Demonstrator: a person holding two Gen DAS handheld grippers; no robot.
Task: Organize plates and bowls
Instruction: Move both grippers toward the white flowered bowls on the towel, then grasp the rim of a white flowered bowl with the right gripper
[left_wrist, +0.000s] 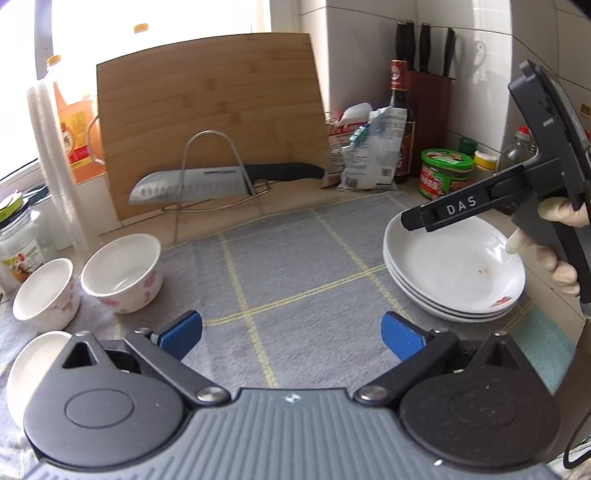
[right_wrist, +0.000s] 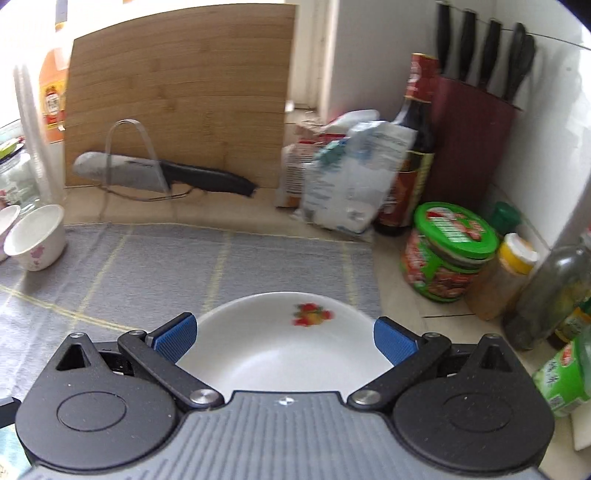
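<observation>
Three white plates (left_wrist: 454, 273) sit stacked at the right edge of the grey mat (left_wrist: 295, 266), and the right claw (right_wrist: 284, 338) hangs wide open and empty just above the top plate. Across the mat, three white bowls (left_wrist: 122, 277) cluster at its left edge, with the left claw (left_wrist: 291, 334) also spread wide, gripping nothing, over the mat's near side.

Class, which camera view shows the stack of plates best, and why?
The left wrist view: the stack of plates shows whole, three rims visible, on the grey mat. The right wrist view shows only the top plate, partly hidden.
</observation>
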